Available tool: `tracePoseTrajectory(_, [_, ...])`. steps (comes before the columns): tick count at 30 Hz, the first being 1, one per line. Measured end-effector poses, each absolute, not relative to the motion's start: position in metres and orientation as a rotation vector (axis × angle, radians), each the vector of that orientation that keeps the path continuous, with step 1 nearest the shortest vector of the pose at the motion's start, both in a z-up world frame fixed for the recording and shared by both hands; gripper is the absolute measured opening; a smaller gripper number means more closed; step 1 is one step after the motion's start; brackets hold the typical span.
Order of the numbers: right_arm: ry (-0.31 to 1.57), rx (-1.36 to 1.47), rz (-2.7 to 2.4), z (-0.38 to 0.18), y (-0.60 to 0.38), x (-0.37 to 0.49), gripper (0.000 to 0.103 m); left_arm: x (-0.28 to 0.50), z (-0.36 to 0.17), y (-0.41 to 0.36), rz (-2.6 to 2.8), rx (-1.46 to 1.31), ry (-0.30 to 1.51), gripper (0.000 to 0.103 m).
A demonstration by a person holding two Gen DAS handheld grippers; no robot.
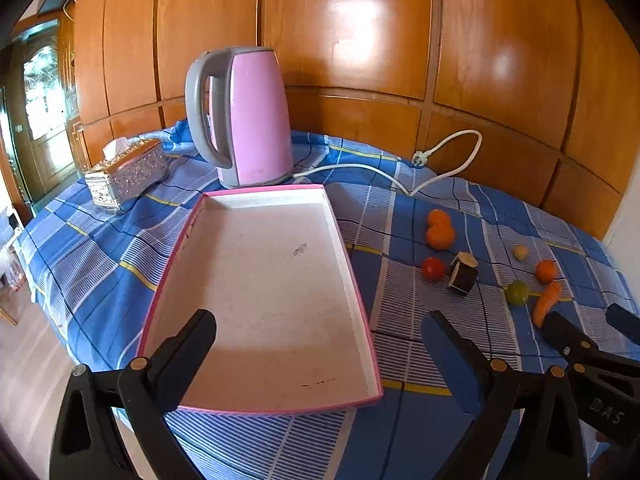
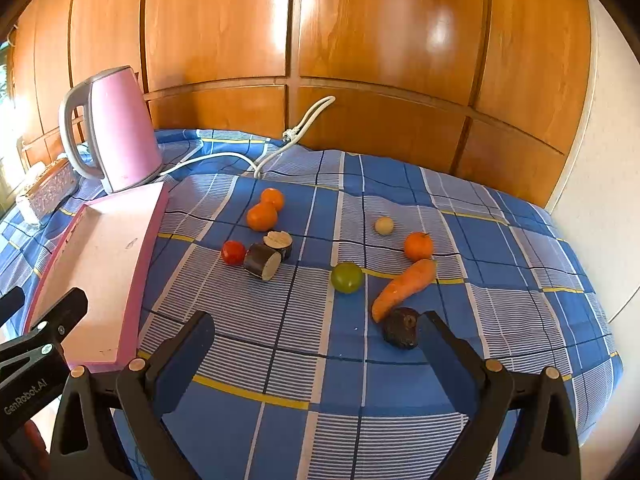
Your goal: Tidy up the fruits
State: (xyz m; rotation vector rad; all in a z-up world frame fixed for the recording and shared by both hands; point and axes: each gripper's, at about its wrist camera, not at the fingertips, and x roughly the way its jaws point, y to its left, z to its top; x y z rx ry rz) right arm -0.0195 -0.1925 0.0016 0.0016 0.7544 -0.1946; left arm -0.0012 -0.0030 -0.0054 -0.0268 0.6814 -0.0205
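A pink-rimmed white tray [image 1: 352, 276] [image 2: 148, 248] lies empty on the blue checked cloth. To its right lie two oranges [image 2: 265, 210] [image 1: 439, 230], a third orange [image 2: 418, 245] [image 1: 546, 271], a red tomato [image 2: 233, 252] [image 1: 433, 268], two eggplant pieces [image 2: 269, 256] [image 1: 463, 273], a green fruit [image 2: 346, 277] [image 1: 517, 292], a carrot [image 2: 402, 288] [image 1: 546, 303], a small pale ball [image 2: 384, 225] [image 1: 520, 253] and a dark avocado [image 2: 401, 328]. My left gripper [image 1: 320, 344] is open over the tray's near end. My right gripper [image 2: 316, 340] is open, its right finger beside the avocado.
A pink kettle [image 1: 248, 116] [image 2: 116, 128] stands behind the tray, its white cord [image 1: 400, 176] [image 2: 256, 160] trailing across the cloth. A silver tissue box [image 1: 126, 176] sits at the far left. Wooden panels back the table. The table edge is near on the left.
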Motion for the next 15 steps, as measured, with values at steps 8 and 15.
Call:
tracePoseTrajectory(8, [0.751,0.007,-0.2,0.0025,-0.1953,-0.0204,0.102,-0.0009,-0.006,-0.0035,-0.037,-0.038,0.693,0.103])
tracePoseTrajectory(15, [0.751,0.014,-0.202,0.0015,-0.1987,-0.0233,0.102,-0.0048,-0.0026,-0.0069,-0.029,-0.016,0.677,0.103])
